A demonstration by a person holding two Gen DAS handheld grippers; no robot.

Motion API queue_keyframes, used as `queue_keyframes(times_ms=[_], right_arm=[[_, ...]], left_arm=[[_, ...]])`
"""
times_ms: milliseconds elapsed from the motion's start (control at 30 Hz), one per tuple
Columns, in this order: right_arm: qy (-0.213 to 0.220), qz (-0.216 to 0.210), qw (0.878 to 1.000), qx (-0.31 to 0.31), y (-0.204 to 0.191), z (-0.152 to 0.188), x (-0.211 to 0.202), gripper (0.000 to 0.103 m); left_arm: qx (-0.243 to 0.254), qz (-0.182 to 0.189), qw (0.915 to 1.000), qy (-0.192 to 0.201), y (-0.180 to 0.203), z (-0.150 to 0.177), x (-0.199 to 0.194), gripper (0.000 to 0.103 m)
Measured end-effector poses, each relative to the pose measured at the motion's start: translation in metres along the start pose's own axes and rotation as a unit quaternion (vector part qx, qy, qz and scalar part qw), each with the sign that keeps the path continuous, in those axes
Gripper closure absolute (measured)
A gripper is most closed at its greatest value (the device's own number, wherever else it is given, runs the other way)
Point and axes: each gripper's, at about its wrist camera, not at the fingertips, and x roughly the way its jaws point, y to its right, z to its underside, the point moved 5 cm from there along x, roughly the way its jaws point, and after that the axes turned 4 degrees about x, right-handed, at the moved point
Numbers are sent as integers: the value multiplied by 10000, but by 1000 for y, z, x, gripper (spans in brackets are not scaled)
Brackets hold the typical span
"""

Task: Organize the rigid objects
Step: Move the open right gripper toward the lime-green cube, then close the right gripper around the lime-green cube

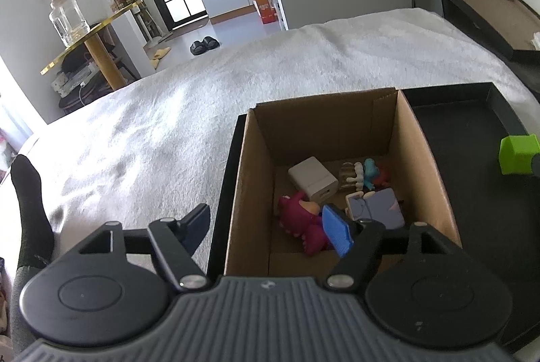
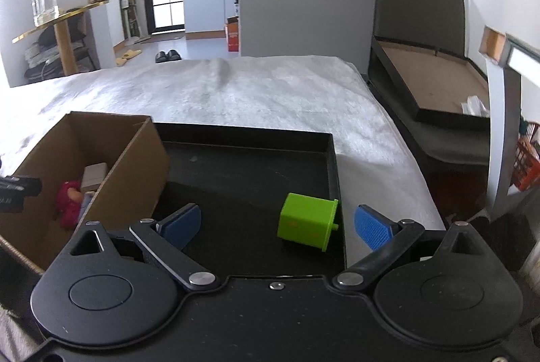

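An open cardboard box [image 1: 415, 142] [image 2: 135, 159] stands at the left of a shallow black tray [image 1: 472, 179] [image 2: 249, 166] on a bed. In the box lie a white charger [image 1: 312, 181], a magenta plush-like toy [image 1: 303, 223] [image 2: 69, 203], a small teal figure [image 1: 369, 173] and a purple-grey block [image 1: 384, 208]. A green cube [image 2: 307, 220] [image 1: 518, 154] rests alone on the tray floor. My left gripper [image 1: 266, 228] is open, straddling the box's left wall. My right gripper [image 2: 276, 223] is open, and the green cube sits between its fingers, nearer the right one.
A white fuzzy blanket [image 2: 236, 92] covers the bed around the tray. A dark bed frame with a brown board [image 2: 432, 75] lies to the right. A leg in a black sock [image 1: 30, 210] rests at the left. A gold side table [image 1: 91, 41] stands beyond the bed.
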Motion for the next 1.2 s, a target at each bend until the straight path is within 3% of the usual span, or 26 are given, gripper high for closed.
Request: queue_keyframes(times_ms=[267,667,733,800,833,1200], right_arm=[[-126,271,9990,347,14,4,28,24],[-391,586,9969,346,16,17,71,25],[-410,630,9968,264,14,17,74,32],[-365,697,9968,159,13,16,73,50],[-366,637,9972,136,13,15,72,53],[-302,472,9984,87,9,6,48,54]], left_arm=[[153,-118,9997,-118,3,4,12,30],[280,-221,9991,-246,4,4,20,30],[307,-221,9990,-246,5,4,20,30],[312,-239,9989,-247,6,3,21,30],[306,-231,9989,-255,6,3,22,30],[190,-163,9994,-238,1,5,19,30]])
